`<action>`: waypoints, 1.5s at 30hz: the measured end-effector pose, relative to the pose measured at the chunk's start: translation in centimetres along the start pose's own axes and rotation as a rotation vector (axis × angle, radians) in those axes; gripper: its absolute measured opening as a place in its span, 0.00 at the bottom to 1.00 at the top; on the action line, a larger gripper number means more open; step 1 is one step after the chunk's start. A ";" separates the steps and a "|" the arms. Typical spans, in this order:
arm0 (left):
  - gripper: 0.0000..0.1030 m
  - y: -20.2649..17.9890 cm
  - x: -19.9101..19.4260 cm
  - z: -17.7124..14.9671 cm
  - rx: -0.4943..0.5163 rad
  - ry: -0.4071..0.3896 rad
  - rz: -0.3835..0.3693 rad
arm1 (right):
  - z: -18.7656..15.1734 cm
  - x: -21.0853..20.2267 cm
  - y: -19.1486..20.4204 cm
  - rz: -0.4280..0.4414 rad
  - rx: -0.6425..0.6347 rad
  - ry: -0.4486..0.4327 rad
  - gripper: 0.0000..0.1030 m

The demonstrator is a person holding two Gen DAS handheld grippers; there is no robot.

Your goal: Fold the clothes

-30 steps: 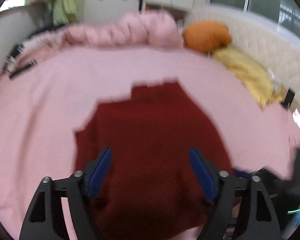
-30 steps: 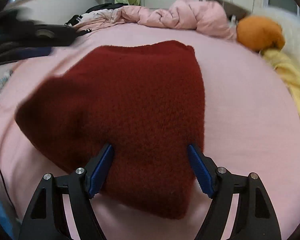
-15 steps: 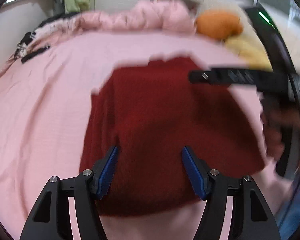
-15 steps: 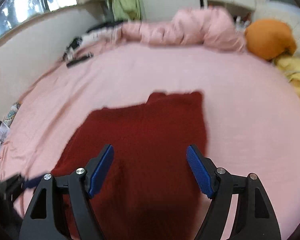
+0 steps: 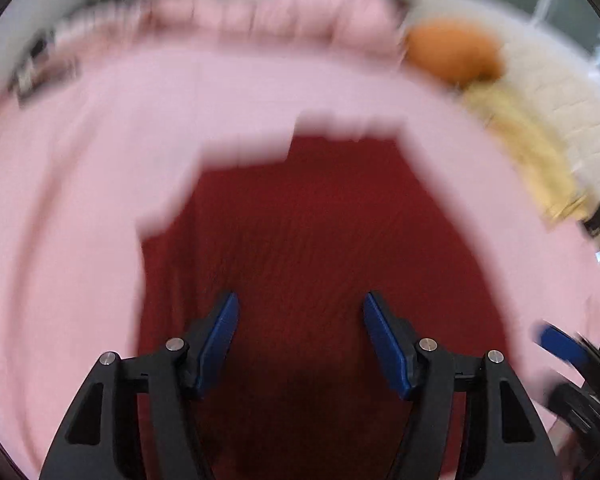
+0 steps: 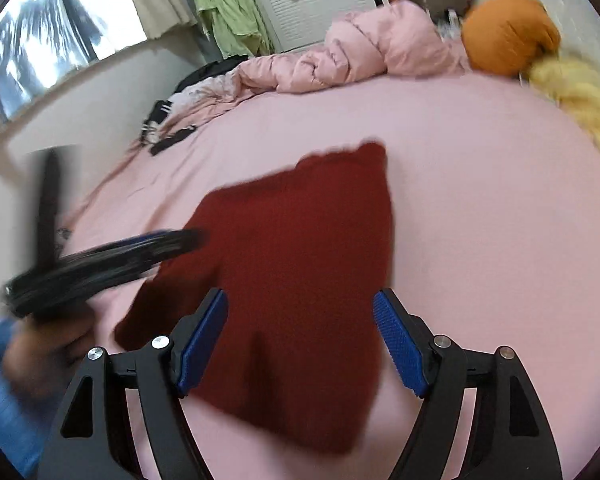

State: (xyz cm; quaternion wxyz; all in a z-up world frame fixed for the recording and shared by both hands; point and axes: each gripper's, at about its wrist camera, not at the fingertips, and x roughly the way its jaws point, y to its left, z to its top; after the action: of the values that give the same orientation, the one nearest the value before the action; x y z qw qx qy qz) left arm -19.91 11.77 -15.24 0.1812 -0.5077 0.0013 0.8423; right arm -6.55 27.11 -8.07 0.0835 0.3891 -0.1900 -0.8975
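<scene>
Bed (image 6: 480,184), one: pink sheet, wide, filling most of both wrist views.

Quilt (image 6: 360,56), one: pink, puffy, bunched along the far edge of the bed.

Garment (image 6: 300,272), one: dark red, fuzzy knit, lying flat near the middle of the sheet toward the near edge, roughly folded, one narrower end pointing to the far side; edges soft with motion blur in the left wrist view (image 5: 320,248).

Cushion (image 6: 508,36), one: orange, rounded, at the far right by the quilt. Yellow cloth (image 6: 580,96), one: crumpled, just beside the cushion.

Left gripper (image 5: 300,340), one: held low over the near part of the garment, pointing along it, jaws apart, nothing between the blue pads (image 5: 220,340). Seen also from the right wrist view as a dark blurred shape (image 6: 100,268) at the garment's left edge, with a hand (image 6: 48,344) below it and a blue sleeve.

Right gripper (image 6: 300,344), one: above the near right part of the garment, tilted down, jaws spread wide, empty.

Dark straps (image 6: 168,136), a few, at the far left of the bed; too blurred to count.
</scene>
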 end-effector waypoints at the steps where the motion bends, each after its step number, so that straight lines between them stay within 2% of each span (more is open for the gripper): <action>1: 0.66 -0.1 0.4 -0.2 0.032 -0.040 0.020 | -1.2 -0.8 -0.3 0.025 0.024 -0.001 0.74; 2: 0.66 -0.7 0.3 -0.3 0.080 -0.059 0.044 | -2.2 -0.9 -0.9 0.066 0.080 0.008 0.74; 3: 0.66 -0.9 -0.1 -0.1 0.086 -0.048 0.048 | -2.4 -0.6 -1.2 0.075 0.107 0.019 0.74; 6: 0.63 -0.6 -2.8 0.5 0.059 -0.055 0.027 | -3.4 -0.2 -1.5 0.050 0.143 0.063 0.74; 9: 0.64 0.6 -7.3 -1.5 0.030 -0.165 0.045 | -3.8 -1.8 0.1 0.033 0.113 0.021 0.74; 11: 0.73 1.1 -9.9 -4.3 0.054 -0.212 0.087 | -4.4 -2.7 1.9 -0.003 0.043 -0.009 0.74; 12: 0.78 1.6 -10.3 -5.1 0.065 -0.220 0.105 | -5.2 -2.6 3.0 -0.051 -0.008 -0.002 0.74; 15: 0.80 1.8 -10.7 -10.1 0.089 -0.213 0.156 | -7.7 -1.5 5.1 -0.194 -0.097 0.050 0.74; 19: 0.81 2.8 -8.3 -14.6 0.042 -0.097 0.193 | -10.6 0.8 6.0 -0.340 -0.108 0.109 0.74; 21: 0.81 2.9 -7.9 -16.8 -0.011 -0.069 0.202 | -11.3 0.7 6.4 -0.391 -0.108 0.106 0.74; 23: 0.81 2.9 -8.8 -18.3 -0.042 -0.087 0.199 | -11.9 0.2 6.9 -0.438 -0.098 0.094 0.74; 30: 0.81 3.1 -10.9 -18.5 -0.057 -0.141 0.203 | -11.7 -1.0 7.6 -0.437 -0.099 0.074 0.74; 45: 0.81 3.0 -10.9 -18.2 -0.055 -0.134 0.196 | -11.4 -2.2 8.0 -0.431 -0.092 0.061 0.74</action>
State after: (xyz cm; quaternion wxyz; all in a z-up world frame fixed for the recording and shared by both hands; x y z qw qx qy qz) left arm -0.67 2.30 -15.28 0.0837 -0.4527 0.0154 0.8876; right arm 3.27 17.26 -10.51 -0.0870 0.4433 -0.0589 -0.8902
